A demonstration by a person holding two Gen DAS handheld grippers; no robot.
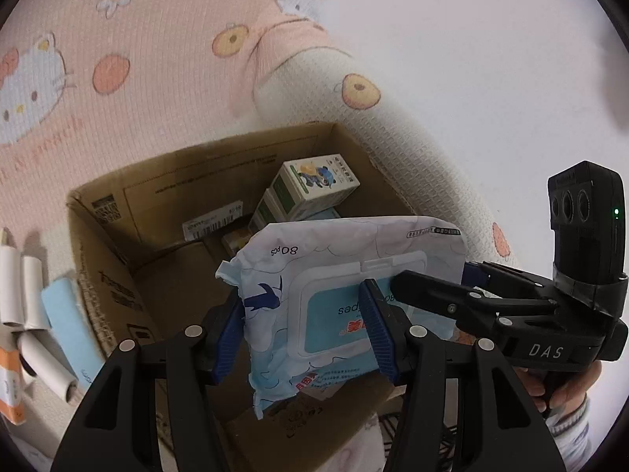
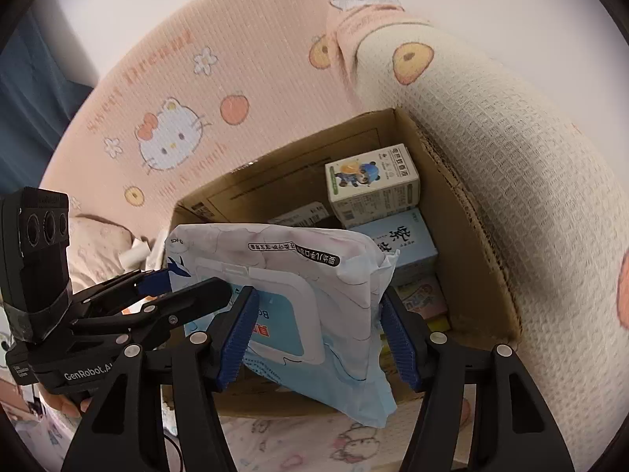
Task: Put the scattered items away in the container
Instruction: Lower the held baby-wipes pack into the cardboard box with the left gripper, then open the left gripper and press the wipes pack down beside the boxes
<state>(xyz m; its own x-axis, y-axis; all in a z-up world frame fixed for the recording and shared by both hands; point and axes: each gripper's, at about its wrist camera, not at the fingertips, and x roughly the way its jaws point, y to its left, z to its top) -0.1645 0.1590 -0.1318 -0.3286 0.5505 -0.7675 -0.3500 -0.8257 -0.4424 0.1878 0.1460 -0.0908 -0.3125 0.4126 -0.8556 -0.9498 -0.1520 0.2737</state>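
A pale blue pack of baby wipes (image 1: pixel 338 299) hangs above the open cardboard box (image 1: pixel 118 283). My left gripper (image 1: pixel 304 326) is shut on the pack's left half. My right gripper (image 2: pixel 318 334) is shut on its right half (image 2: pixel 314 299). Each gripper shows in the other's view, the right one (image 1: pixel 471 295) at the pack's right edge and the left one (image 2: pixel 157 283) at its left edge. Inside the box lie a white carton with a cartoon panda (image 2: pixel 371 185), a light blue carton (image 2: pixel 405 244) and more small packs.
The box (image 2: pixel 479 244) sits on pink Hello Kitty bedding (image 2: pixel 169 137) beside a rolled cream blanket (image 2: pixel 523 149). Left of the box lie white cardboard tubes (image 1: pixel 35 314), a light blue card (image 1: pixel 70 326) and an orange and white pack (image 1: pixel 10 385).
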